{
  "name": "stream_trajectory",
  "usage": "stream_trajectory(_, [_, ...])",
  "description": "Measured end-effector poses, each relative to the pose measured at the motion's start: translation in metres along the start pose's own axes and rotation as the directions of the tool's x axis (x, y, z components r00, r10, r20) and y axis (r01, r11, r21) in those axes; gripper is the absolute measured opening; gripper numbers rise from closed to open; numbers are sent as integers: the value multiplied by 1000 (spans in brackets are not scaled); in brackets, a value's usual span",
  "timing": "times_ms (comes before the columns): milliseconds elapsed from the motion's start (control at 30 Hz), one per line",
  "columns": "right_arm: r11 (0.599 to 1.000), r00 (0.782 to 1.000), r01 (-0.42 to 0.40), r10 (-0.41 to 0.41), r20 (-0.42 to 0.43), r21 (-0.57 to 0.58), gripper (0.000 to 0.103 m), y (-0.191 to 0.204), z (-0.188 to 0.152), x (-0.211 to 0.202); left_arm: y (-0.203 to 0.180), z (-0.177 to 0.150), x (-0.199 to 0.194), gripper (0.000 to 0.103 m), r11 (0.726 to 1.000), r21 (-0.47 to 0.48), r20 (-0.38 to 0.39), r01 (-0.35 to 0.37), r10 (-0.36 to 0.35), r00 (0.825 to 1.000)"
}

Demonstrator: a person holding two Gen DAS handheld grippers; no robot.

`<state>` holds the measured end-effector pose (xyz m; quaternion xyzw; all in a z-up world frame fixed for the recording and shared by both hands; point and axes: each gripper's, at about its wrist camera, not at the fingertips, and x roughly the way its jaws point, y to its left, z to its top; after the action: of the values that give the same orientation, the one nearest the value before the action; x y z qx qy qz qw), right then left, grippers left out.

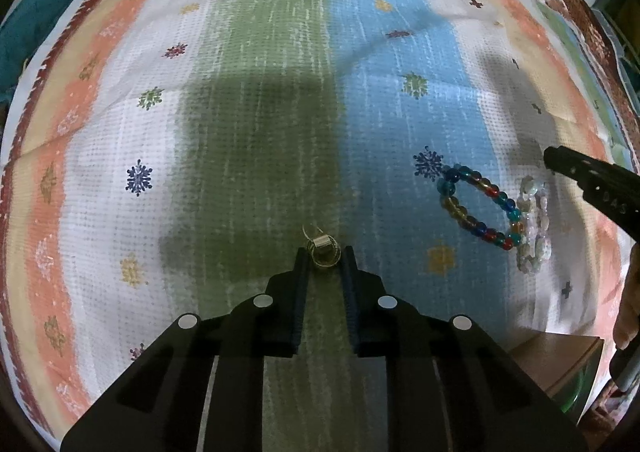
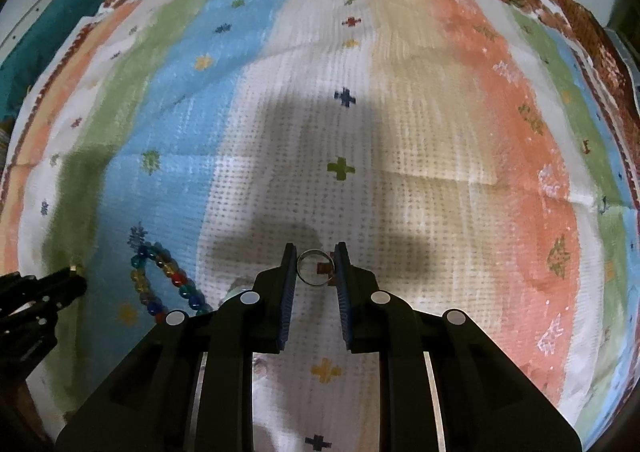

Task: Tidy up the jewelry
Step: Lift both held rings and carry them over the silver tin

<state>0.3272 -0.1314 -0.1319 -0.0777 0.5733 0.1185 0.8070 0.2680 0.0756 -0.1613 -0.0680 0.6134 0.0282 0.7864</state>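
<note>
Silver glints between the right gripper (image 2: 315, 265) fingers, pinching a plain metal ring (image 2: 315, 267). Left gripper (image 1: 324, 257) nips a small gold ring cluster (image 1: 322, 249). Right of that cluster, a multicoloured glass bead bracelet (image 1: 478, 208) touches a pale stone bracelet (image 1: 533, 224) on the striped cloth (image 1: 280, 112).

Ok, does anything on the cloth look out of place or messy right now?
Nothing is spilled or broken. The only untidy spot: the colourful bead bracelet and the pale bead bracelet overlap at one end instead of lying apart. The left tongs bracket a small ring piece, and the right tongs hold a plain ring.
</note>
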Motion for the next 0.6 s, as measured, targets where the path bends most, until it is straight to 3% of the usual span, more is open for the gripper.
stream_trajectory(600, [1000, 998, 7, -7, 56, 9, 20, -13, -26, -47, 4, -14, -48, 16, 999, 1, 70, 39, -39, 997])
